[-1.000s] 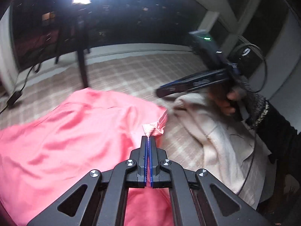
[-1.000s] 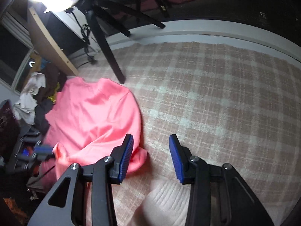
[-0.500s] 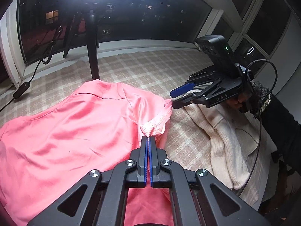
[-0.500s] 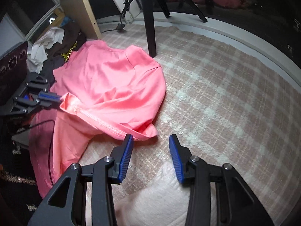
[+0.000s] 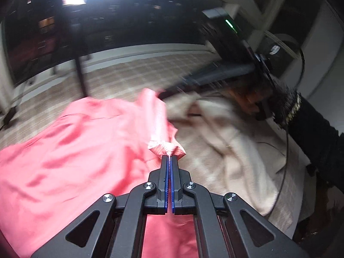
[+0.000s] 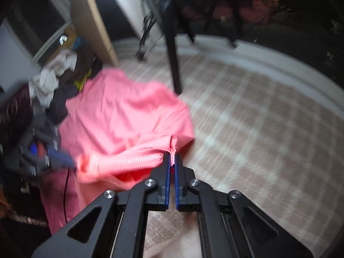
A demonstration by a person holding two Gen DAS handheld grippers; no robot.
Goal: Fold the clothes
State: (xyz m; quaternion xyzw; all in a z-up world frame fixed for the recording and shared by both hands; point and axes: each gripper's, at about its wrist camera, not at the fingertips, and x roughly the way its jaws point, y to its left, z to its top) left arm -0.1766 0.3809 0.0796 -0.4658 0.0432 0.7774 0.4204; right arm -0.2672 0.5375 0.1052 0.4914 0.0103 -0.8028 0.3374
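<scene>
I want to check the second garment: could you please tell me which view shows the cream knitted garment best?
The left wrist view: the cream knitted garment lies spread beside the pink shirt. The right wrist view shows only a pale, blurred patch at the bottom edge.

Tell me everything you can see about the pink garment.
The pink garment is thin, smooth cloth with a stitched hem. It lies crumpled and unfolded on the checked cover, beside a cream knitted garment. The left tongs are shut on one bunched corner; the right tongs are shut on the hem further along, which stretches between them.
</scene>
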